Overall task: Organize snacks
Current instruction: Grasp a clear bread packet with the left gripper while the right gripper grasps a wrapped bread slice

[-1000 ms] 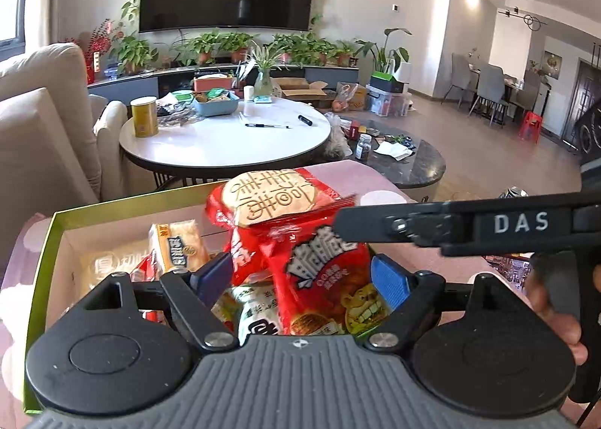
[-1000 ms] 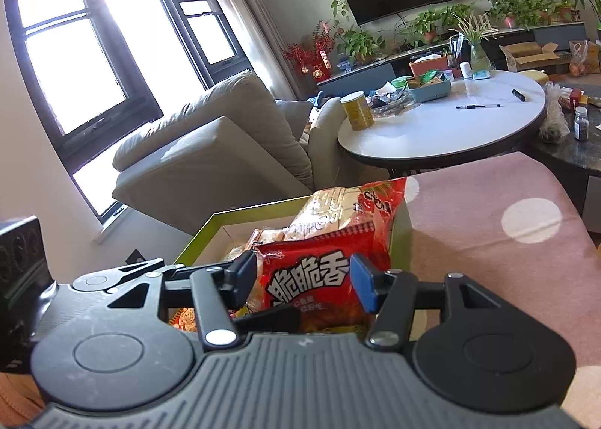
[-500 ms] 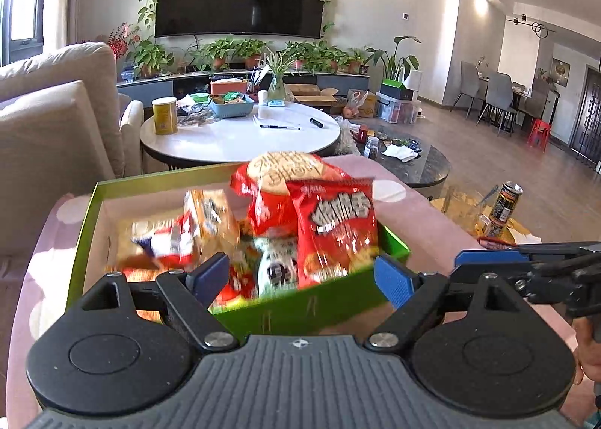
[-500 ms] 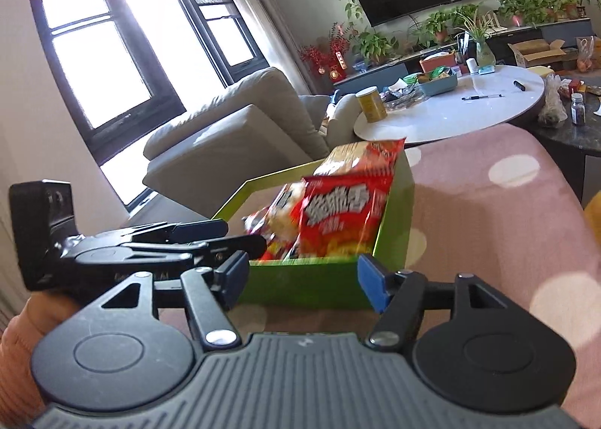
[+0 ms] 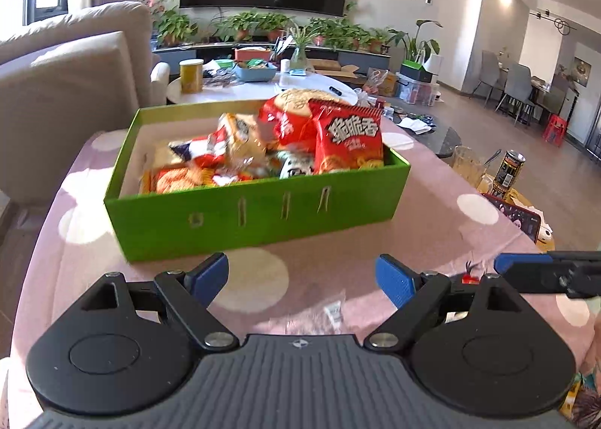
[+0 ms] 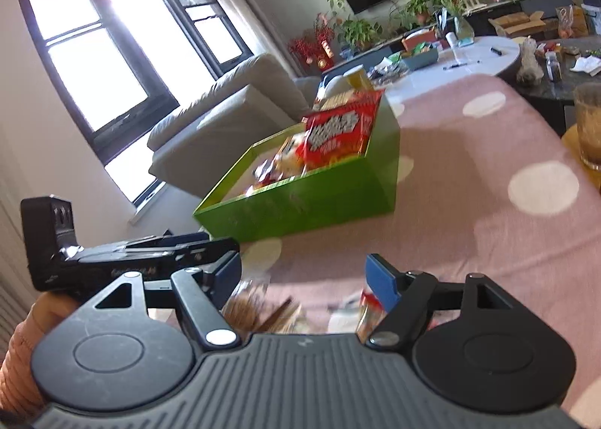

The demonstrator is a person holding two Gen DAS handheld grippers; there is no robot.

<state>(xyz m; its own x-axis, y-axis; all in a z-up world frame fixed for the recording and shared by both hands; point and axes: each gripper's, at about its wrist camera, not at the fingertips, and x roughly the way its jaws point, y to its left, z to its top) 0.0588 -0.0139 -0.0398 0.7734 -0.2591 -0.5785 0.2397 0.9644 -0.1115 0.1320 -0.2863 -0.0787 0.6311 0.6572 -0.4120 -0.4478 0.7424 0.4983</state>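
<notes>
A green box [image 5: 259, 215] stands on the pink dotted tablecloth [image 5: 432, 226] and holds several snack packs. A red bag [image 5: 349, 143] stands upright at its right end. The box also shows in the right wrist view [image 6: 311, 203], with the red bag [image 6: 338, 136] in it. My left gripper [image 5: 302, 275] is open and empty, in front of the box. My right gripper [image 6: 303, 275] is open and empty; blurred snack packs [image 6: 263, 312] lie on the cloth just under it. A clear wrapper [image 5: 326, 312] lies under the left gripper.
A beige sofa [image 5: 67, 91] stands to the left. A white round table [image 5: 263, 87] with a yellow can stands behind the box. A drink can [image 5: 507, 169], a glass [image 5: 465, 166] and a phone [image 5: 514, 215] are at the right. A glass [image 6: 589, 128] stands at the cloth's right edge.
Both grippers have drawn back from the box toward the near edge of the table. The red bag stays upright in the box. Loose packs now show under the grippers.
</notes>
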